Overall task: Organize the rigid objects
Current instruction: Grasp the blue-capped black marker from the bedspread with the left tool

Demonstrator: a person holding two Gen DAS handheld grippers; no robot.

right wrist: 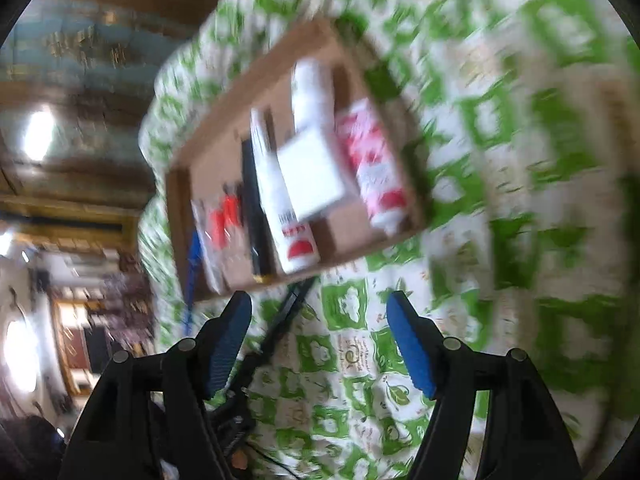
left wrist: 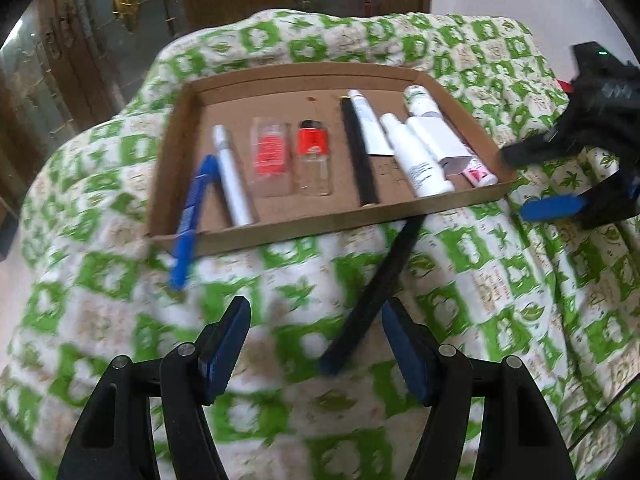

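Observation:
A shallow cardboard tray [left wrist: 276, 232] lies on a green-and-white patterned cloth [left wrist: 480, 280]. In it lie a white pen [left wrist: 232, 176], a red packet [left wrist: 270, 156], a red-labelled clear bottle [left wrist: 314, 156], a black stick [left wrist: 360, 156], white tubes [left wrist: 416, 160], a white box [left wrist: 436, 136] and a pink tube [left wrist: 478, 172]. A blue pen [left wrist: 192, 216] leans over the tray's front rim. A second long black stick [left wrist: 372, 288] lies on the cloth, its near end between the fingers of my open left gripper [left wrist: 316, 320], untouched. My right gripper [right wrist: 318, 312] is open and empty, right of the tray [right wrist: 192, 216].
Wooden furniture and glass doors [left wrist: 80, 60] stand behind the cloth-covered surface. The cloth drops away at the left and far edges. The right wrist view is heavily blurred; the stick [right wrist: 288, 308] on the cloth runs toward its left finger.

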